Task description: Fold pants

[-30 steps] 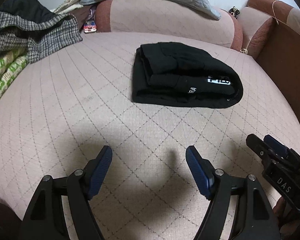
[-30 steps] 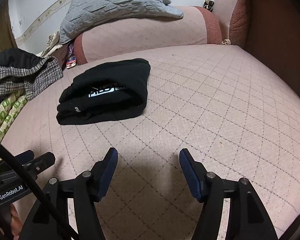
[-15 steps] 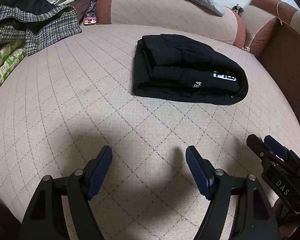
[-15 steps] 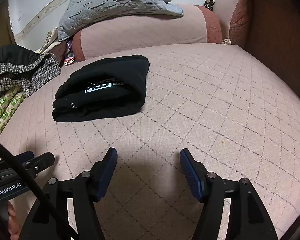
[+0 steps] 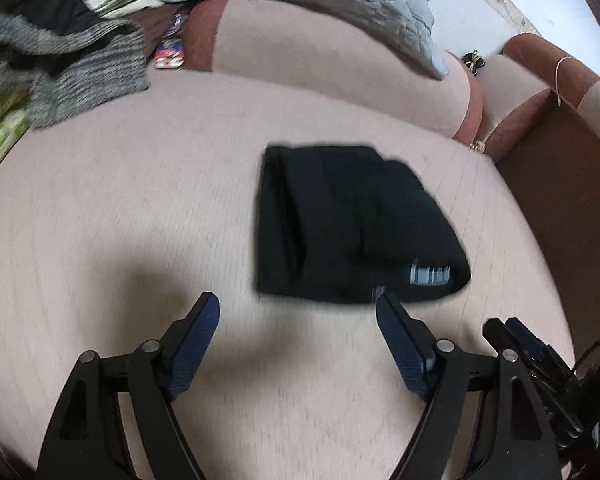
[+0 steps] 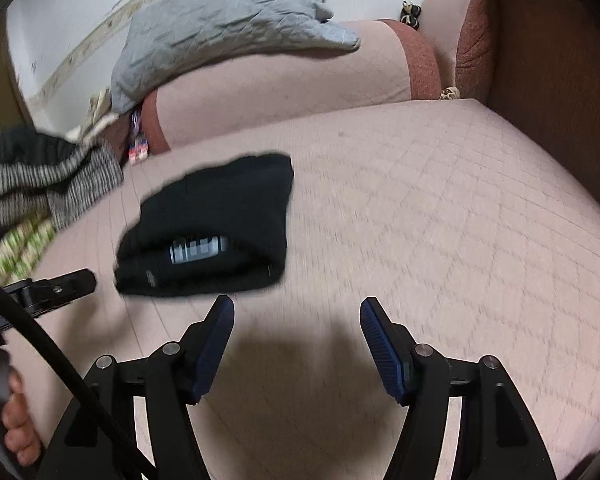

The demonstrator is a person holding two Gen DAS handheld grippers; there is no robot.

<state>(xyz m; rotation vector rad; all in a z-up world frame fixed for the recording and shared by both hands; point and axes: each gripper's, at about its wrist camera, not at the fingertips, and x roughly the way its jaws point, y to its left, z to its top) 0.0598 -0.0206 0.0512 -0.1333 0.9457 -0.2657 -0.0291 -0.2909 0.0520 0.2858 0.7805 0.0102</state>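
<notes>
On the pink quilted sofa seat (image 5: pixel 140 208) I am looking at the black pants (image 5: pixel 340 224), which are lying folded into a compact bundle toward the middle of the cushion, with a white printed logo (image 5: pixel 430 274) showing at the near right corner. Both views are blurring, so I cannot make out the fold lines in any detail.

My left gripper (image 5: pixel 298 312) is hovering above the bare seat just near the bundle, its blue-padded fingers (image 5: pixel 198 340) standing wide apart with nothing between them; its jaws have just been opening a little further. The right finger's tip is overlapping the near edge of the pants in the left wrist view, though I cannot tell whether it is touching the cloth.

My right gripper (image 6: pixel 296 312) is hanging to the right of the pants (image 6: pixel 216 220), also spread wide and empty over the bare cushion (image 6: pixel 440 220). In that view the left gripper's black body (image 6: pixel 52 288) is poking in from the left, and fingers of the hand (image 6: pixel 16 428) holding it are showing at the bottom left corner, beside a black cable (image 6: pixel 60 364).

At the far side, a grey quilted blanket (image 6: pixel 220 32) is draping over the pink bolster (image 6: pixel 280 88). Far left, a grey checked garment (image 5: pixel 72 68) is lying crumpled above a green-and-white patterned cloth (image 5: pixel 0 136).
</notes>
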